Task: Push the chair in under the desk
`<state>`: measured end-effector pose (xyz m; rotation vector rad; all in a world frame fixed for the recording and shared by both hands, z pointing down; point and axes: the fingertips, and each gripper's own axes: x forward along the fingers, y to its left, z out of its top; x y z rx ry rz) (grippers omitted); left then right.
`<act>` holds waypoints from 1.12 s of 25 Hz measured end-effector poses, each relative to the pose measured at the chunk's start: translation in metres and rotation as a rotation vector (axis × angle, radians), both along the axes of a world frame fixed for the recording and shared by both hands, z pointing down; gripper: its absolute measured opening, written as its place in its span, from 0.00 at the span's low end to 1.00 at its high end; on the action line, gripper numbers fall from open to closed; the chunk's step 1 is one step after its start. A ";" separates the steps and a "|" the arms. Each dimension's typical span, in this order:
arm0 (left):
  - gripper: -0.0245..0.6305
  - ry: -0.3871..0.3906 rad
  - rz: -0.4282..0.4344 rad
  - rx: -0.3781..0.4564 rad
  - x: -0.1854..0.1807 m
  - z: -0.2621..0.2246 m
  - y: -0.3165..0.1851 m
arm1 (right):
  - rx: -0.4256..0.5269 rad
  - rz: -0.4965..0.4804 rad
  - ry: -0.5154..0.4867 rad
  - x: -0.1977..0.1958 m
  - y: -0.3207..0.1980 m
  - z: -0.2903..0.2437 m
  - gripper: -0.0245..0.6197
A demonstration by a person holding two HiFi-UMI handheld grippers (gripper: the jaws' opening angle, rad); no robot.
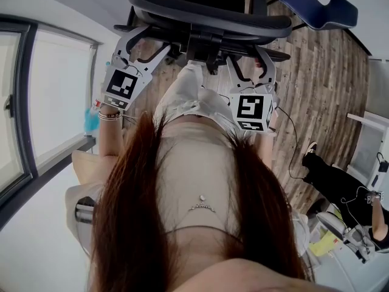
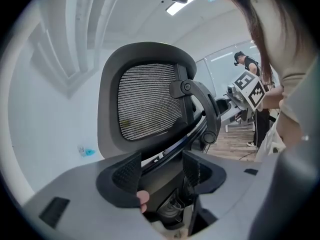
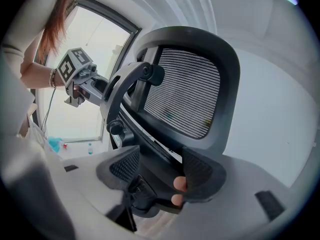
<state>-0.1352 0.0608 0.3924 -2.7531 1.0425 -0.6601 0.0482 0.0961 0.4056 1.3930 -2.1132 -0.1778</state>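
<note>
You are holding the left gripper point(image 2: 161, 170) and right gripper point(image 3: 159, 170) wide open astride the back of the chair point(image 1: 206, 17). Unclamped, they are risking slipping and swivelling it.

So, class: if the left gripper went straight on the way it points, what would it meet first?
The chair: its dark back frame sits between the open jaws of the left gripper, so contact would probably come almost at once, though depth is unclear.

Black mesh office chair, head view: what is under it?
Brown wood-plank floor shows beside the black mesh office chair. Its base and the floor directly below cannot be seen, because the chair's own back covers them.
</note>
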 end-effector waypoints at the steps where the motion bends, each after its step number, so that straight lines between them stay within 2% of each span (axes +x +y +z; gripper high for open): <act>1: 0.41 0.002 0.000 0.000 0.000 0.000 0.000 | 0.003 -0.002 -0.002 0.000 0.000 0.000 0.45; 14: 0.43 0.009 -0.004 -0.007 -0.002 0.000 -0.002 | 0.010 -0.001 -0.017 0.000 -0.001 0.000 0.45; 17: 0.43 0.011 -0.007 -0.005 -0.001 -0.002 -0.002 | 0.034 -0.029 -0.034 -0.005 -0.002 -0.005 0.45; 22: 0.43 0.012 -0.007 0.001 -0.001 -0.002 -0.001 | 0.015 0.006 -0.024 0.001 0.001 -0.002 0.46; 28: 0.43 0.018 -0.005 -0.001 0.000 -0.003 -0.006 | 0.050 -0.024 -0.039 -0.005 -0.007 -0.007 0.46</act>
